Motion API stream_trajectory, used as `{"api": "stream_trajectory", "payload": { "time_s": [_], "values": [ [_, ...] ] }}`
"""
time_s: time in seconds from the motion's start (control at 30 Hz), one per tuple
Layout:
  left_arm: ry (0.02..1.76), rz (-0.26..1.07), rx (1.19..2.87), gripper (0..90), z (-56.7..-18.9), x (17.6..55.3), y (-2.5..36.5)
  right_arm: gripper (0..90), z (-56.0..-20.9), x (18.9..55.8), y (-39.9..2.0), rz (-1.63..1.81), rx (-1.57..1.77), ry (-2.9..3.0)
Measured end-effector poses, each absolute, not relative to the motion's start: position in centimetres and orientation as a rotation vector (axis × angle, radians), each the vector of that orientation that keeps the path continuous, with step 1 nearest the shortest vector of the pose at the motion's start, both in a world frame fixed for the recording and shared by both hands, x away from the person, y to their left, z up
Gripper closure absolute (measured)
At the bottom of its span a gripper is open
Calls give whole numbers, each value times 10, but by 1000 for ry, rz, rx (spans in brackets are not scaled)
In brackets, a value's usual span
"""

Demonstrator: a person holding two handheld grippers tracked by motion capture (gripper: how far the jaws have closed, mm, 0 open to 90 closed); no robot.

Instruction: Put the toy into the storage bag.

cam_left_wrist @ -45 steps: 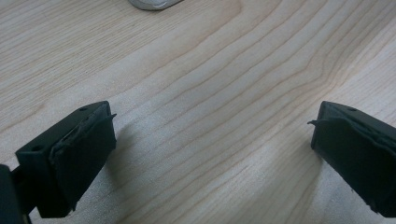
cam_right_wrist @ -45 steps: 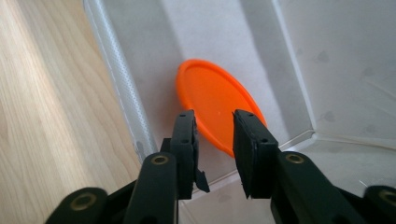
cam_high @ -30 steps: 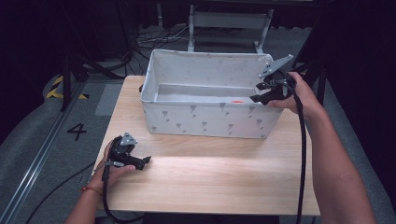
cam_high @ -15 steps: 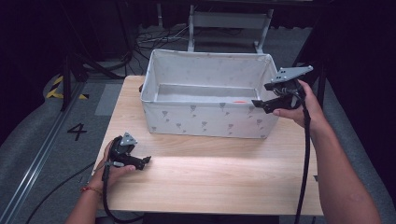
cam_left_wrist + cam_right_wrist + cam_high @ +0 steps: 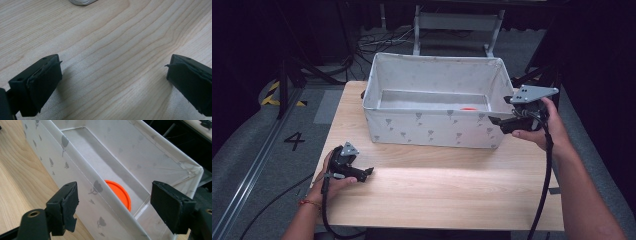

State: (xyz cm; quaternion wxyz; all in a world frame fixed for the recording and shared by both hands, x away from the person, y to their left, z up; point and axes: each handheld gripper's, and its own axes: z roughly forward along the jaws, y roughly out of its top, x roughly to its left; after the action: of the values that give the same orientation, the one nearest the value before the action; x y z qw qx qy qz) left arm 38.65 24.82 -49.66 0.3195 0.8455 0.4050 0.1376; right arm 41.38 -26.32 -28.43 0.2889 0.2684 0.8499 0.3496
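1. 2 grippers are at work, and the step in hand looks like the end of a drop-off – a flat round orange plastic disc [image 5: 119,192] lies on the floor of the white fabric storage box printed with grey leaf shapes [image 5: 432,130], near its right end, just inside the near wall.
2. At the left, the left gripper [image 5: 368,172] rests low over the pale wooden table [image 5: 437,185], well apart from the box. Its jaws are spread wide with bare wood between them, gripping nothing, as the left gripper view shows [image 5: 112,75].
3. At the right, the right gripper [image 5: 493,120] hangs at the box's right near corner. Its jaws have just been opening; in the right gripper view [image 5: 113,205] they straddle the near wall's rim without pressing it – released, with the disc lying beyond them.
4. Judged from this, the next move calls for drawing the right gripper clear of the rim without snagging the soft wall.
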Motion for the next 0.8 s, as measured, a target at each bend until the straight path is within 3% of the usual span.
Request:
{"api": "stream_trajectory", "payload": {
  "time_s": [0.8],
  "values": [
    [1065, 364, 2224, 2, -496, 386, 248, 212, -327, 366, -316, 899, 784, 2168]
  ]
}}
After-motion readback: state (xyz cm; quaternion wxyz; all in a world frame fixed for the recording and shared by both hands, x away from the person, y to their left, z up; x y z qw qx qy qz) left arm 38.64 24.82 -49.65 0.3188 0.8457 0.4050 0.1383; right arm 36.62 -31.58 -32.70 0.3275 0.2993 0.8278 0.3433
